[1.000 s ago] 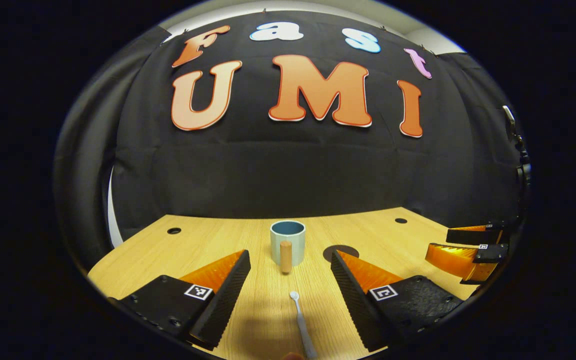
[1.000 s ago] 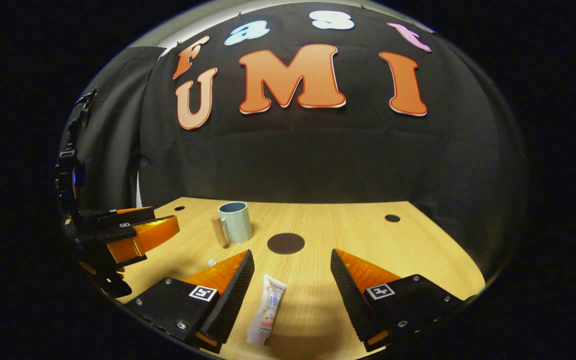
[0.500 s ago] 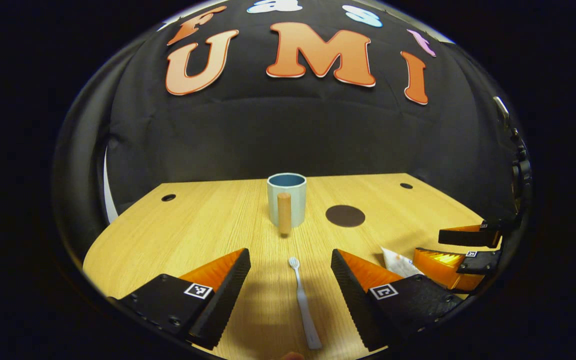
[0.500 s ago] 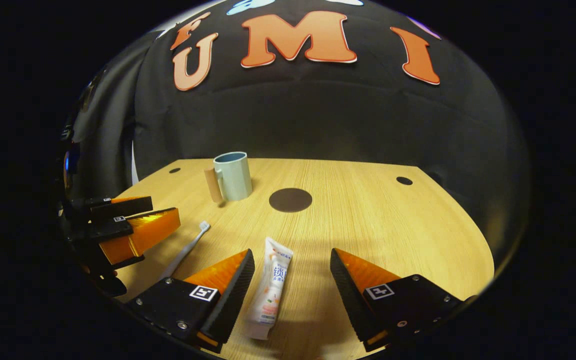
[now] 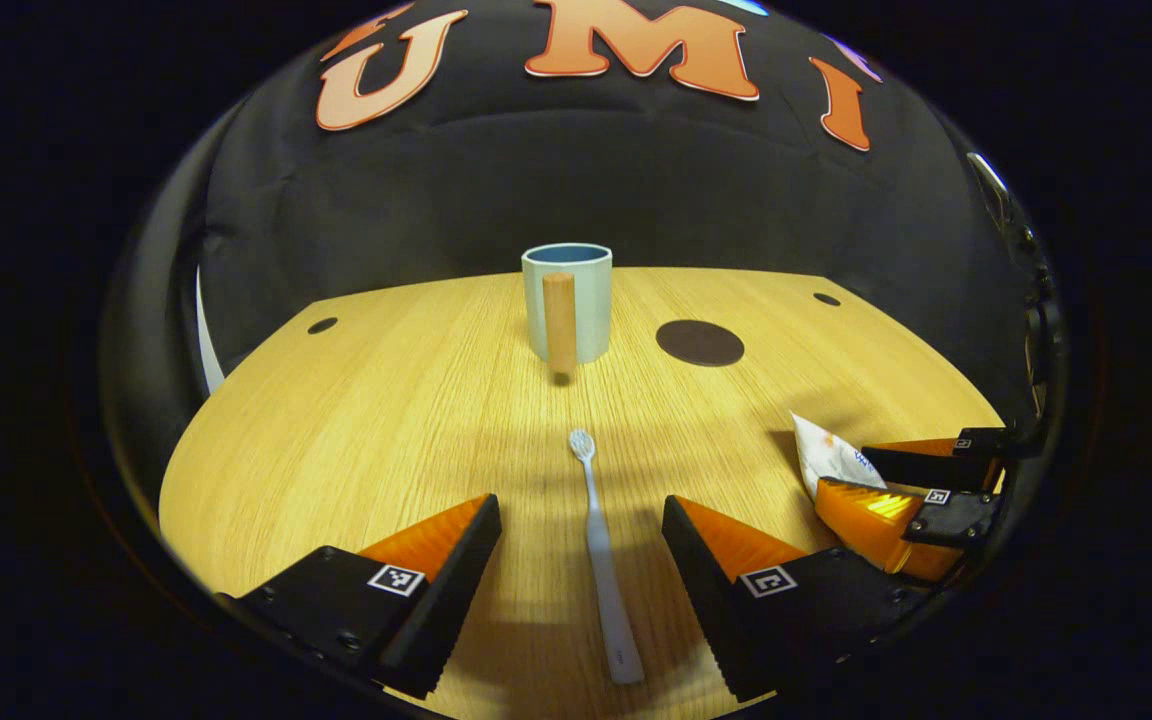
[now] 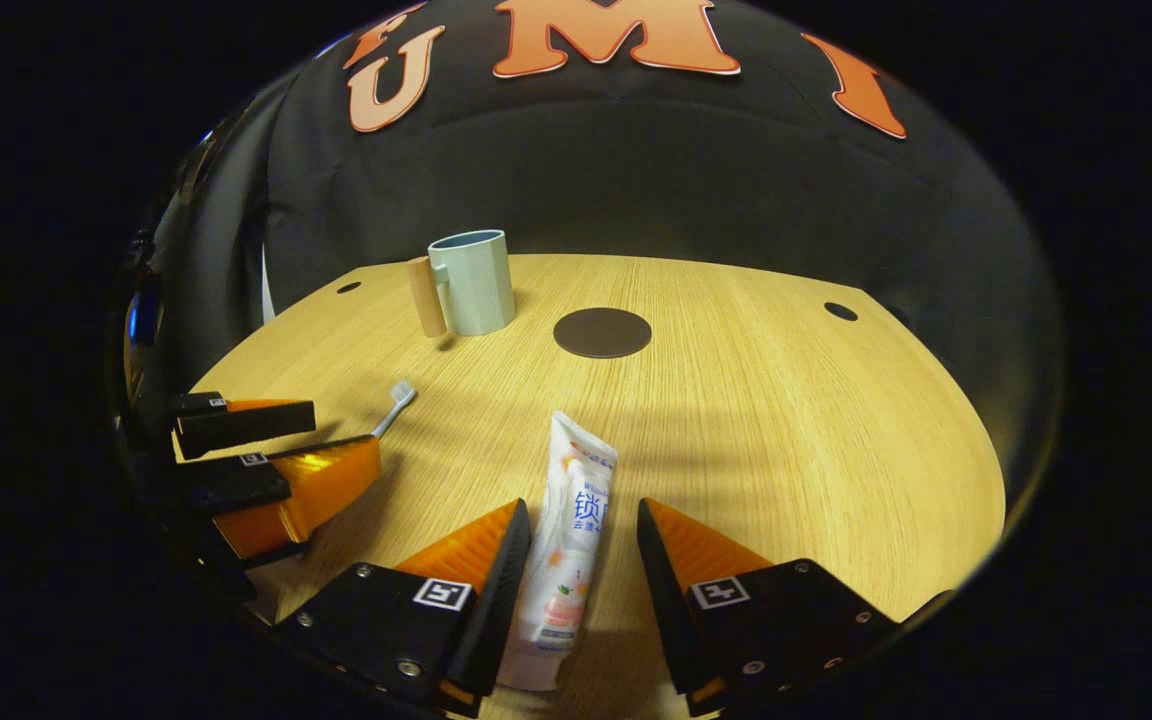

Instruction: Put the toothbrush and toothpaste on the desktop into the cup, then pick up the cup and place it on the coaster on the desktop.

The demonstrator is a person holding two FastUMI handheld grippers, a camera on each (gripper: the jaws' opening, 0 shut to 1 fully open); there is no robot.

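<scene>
A pale green cup [image 5: 581, 300] with a wooden handle stands upright at the back of the wooden desktop [image 5: 376, 420], and it appears again in the right gripper view [image 6: 476, 285]. A round dark coaster [image 5: 700, 342] lies flat to its right [image 6: 602, 332]. The white toothbrush [image 5: 604, 580] lies between the fingers of my open left gripper [image 5: 581, 505], untouched. The toothpaste tube [image 6: 576, 520] lies between the fingers of my right gripper [image 6: 581, 508]; they stand narrowed around it, with a gap on the right side. In the left gripper view, the right gripper [image 5: 911, 490] straddles the tube [image 5: 831, 458].
Small round holes sit in the desktop near its back corners [image 5: 322, 325] [image 6: 840, 311]. The black cloth wall closes off the back. In the right gripper view, the left gripper [image 6: 266, 460] is low at the left over the toothbrush head [image 6: 401, 393].
Both grippers have dropped lower and tilted toward the desktop. The toothbrush and tube now lie deeper between their fingers. My right gripper's fingers have narrowed around the tube.
</scene>
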